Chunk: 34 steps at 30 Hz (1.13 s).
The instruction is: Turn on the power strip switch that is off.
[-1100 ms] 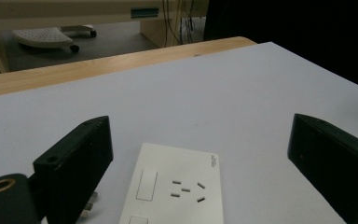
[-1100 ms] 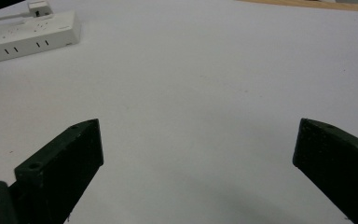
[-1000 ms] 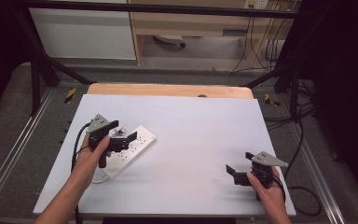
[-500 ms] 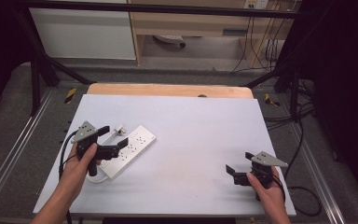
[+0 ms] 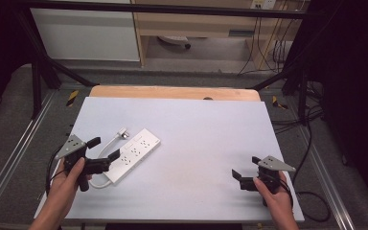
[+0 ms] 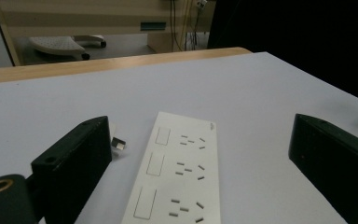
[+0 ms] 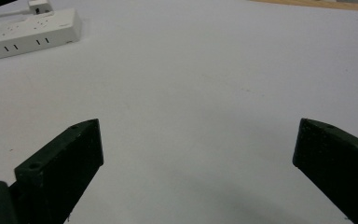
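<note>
A white power strip (image 5: 135, 152) lies slantwise on the left half of the white table (image 5: 201, 129). Its white cable (image 5: 106, 143) loops past the near end, and the plug (image 5: 121, 133) rests on the table beside the far end. My left gripper (image 5: 104, 148) is open at the strip's near end, jaws pointing along it and holding nothing. In the left gripper view the strip (image 6: 177, 177) lies between and below the open jaws, with the plug (image 6: 117, 143) by the left jaw. My right gripper (image 5: 247, 167) stands open and empty at the front right. The strip (image 7: 28, 30) appears far off in the right gripper view.
A wooden strip (image 5: 172, 92) borders the table's far edge. Metal rails (image 5: 17, 158) run along both sides, and dark cables (image 5: 311, 143) trail on the floor at the right. Behind the table stand a white cabinet (image 5: 86, 33) and a wooden shelf (image 5: 196, 24).
My left gripper has drawn back to the left and toward the table's near edge, off the far part of the strip, so the plug now lies uncovered. The right gripper has stayed put.
</note>
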Tool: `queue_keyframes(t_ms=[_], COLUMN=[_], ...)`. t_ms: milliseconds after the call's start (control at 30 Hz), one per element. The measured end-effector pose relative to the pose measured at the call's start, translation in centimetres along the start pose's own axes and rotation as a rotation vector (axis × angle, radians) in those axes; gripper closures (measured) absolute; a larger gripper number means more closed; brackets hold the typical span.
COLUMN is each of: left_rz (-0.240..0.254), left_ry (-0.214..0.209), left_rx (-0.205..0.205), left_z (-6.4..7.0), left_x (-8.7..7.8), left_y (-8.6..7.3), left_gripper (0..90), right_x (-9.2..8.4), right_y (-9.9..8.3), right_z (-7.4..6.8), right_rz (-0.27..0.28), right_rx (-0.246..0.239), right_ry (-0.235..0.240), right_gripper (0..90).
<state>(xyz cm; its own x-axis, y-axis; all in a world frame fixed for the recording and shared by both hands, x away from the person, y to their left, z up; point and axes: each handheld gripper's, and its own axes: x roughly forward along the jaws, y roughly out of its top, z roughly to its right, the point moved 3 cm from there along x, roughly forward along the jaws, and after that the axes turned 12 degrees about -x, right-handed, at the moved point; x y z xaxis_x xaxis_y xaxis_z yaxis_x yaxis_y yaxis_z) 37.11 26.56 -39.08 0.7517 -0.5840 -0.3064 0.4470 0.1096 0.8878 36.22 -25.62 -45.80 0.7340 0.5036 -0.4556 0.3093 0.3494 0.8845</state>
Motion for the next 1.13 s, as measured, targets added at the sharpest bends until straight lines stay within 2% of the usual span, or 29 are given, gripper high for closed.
queue_keyframes(t_ms=[367,500,700,867,1033,1133], left_rz=[0.049,0.059,0.031,-0.003,-0.042,-0.025], left_ry=[0.016,0.03,0.071,0.076,0.06,0.051], left_rx=[-0.024,-0.035,-0.049,-0.025,-0.001,0.002], left_z=[-1.5,-2.4,-3.8,-4.1,-3.7,-3.3], left_x=[-3.2,-3.8,-4.1,-3.7,-3.2,-3.1], left_y=[-1.4,-2.3,-4.1,-5.0,-5.6,-5.4], left_gripper=[5.9,6.0,6.0,7.1,7.3,6.8], right_x=[0.1,0.1,0.1,0.3,0.7,1.7], right_y=[0.0,0.0,0.0,-0.1,-0.5,-1.0], right_z=[0.0,-0.1,0.0,0.0,0.2,0.5], right_rz=[-0.002,-0.003,-0.004,-0.014,-0.064,-0.151], right_rx=[0.0,0.002,0.001,-0.001,0.009,0.022], right_ry=[0.001,0.001,-0.002,-0.001,-0.025,-0.089], right_gripper=[2.0,2.0,2.0,2.0,2.3,2.5])
